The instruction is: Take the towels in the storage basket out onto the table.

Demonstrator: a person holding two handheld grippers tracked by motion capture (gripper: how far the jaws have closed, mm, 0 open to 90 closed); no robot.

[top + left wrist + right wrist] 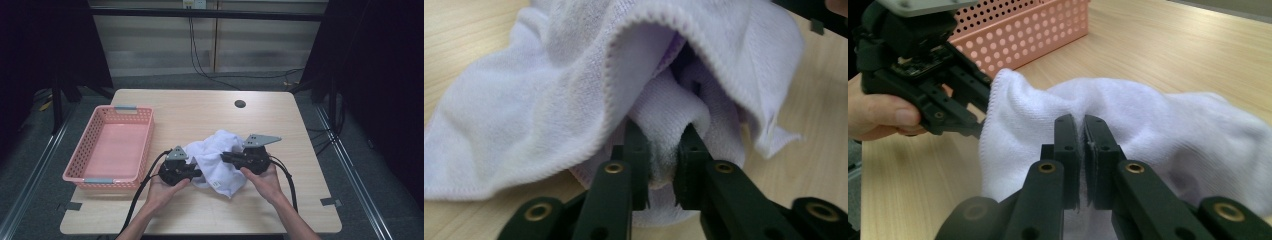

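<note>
A crumpled white towel (pixel 218 160) lies on the wooden table (pixel 200 115) near its front middle. My left gripper (pixel 199 173) meets the towel's left side; in the left gripper view its jaws pinch a thick fold of the towel (pixel 666 135). My right gripper (pixel 223 157) comes in from the right, and the right gripper view has its jaws nearly together on a thin ridge of the towel (pixel 1128 107). The left gripper (pixel 979 117) also appears there, farther off at the towel's edge, held by a hand (pixel 878 117).
A pink perforated basket (pixel 111 146) stands at the table's left, with nothing in it; its wall (pixel 1023 35) is close behind the left gripper. A dark round hole (pixel 240 104) sits in the tabletop at the back. Cables trail from both grippers toward the front edge.
</note>
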